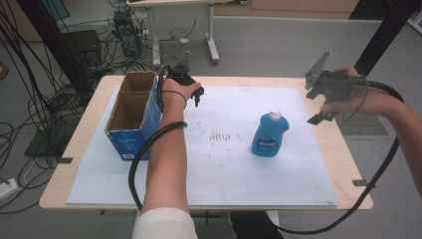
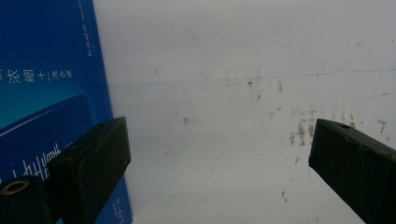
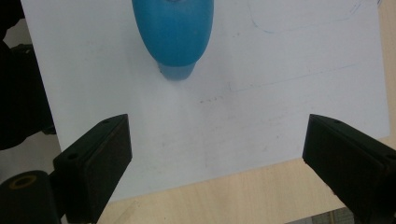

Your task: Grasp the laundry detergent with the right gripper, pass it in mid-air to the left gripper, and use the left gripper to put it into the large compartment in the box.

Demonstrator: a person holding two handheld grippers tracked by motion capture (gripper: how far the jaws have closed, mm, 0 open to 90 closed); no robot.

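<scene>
A blue bottle (image 1: 269,134) with a white cap stands upright on the white sheet (image 1: 224,164), right of centre. In the right gripper view the bottle (image 3: 173,35) is ahead of the jaws, at the top. My right gripper (image 1: 321,112) hangs open in the air to the right of the bottle, apart from it. An open blue cardboard box (image 1: 132,117) stands at the sheet's left side. My left gripper (image 1: 196,97) is open just right of the box's far end, with nothing between its jaws. The box wall (image 2: 46,84) shows beside its left jaw.
The wooden table (image 1: 348,149) has bare strips at both sides of the sheet. Faint reddish marks (image 1: 221,135) dot the sheet's middle. Cables and equipment (image 1: 119,30) lie on the floor beyond the table, with a desk leg (image 1: 213,35) behind.
</scene>
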